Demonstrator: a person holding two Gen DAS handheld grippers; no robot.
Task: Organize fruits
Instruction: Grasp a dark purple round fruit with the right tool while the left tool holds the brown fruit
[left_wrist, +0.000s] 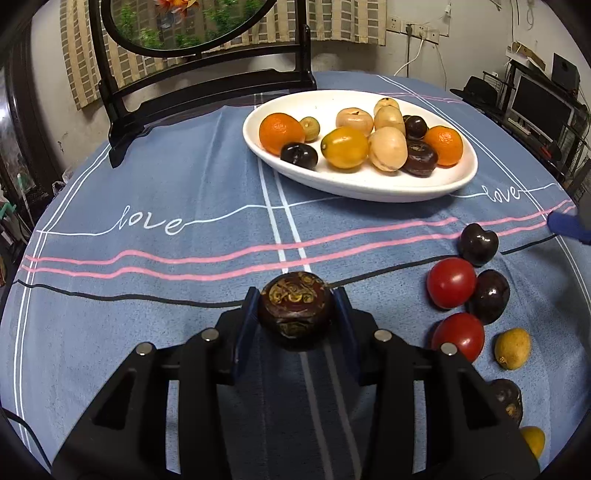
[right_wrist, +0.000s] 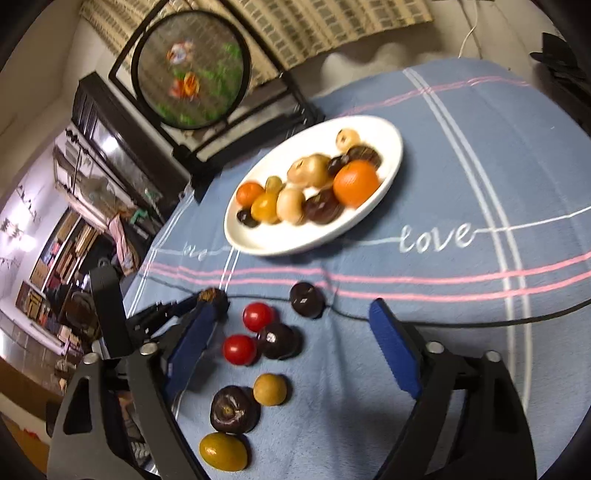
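Left tongs (left_wrist: 294, 306) gripping a dark fruit (left_wrist: 294, 308); right tongs (right_wrist: 291, 332) hanging open.
Lifting it straight, carrying gently to the plate (left_wrist: 436, 184).

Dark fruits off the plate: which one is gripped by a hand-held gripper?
The dark fruit with yellowish swirls on top, between the left hand-held gripper fingers. The other loose dark fruits lie free on the blue tablecloth.

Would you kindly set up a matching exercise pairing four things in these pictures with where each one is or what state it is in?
Things:
1. dark patterned fruit
2. oranges
3. red tomatoes
4. right hand-held gripper

Places or states:
A. loose on the cloth, beside dark fruits
B. open, empty, above loose fruit
C. on the white plate
D. between the fingers of the left hand-held gripper

Pairs: 1-D, 2-C, 3-A, 4-B
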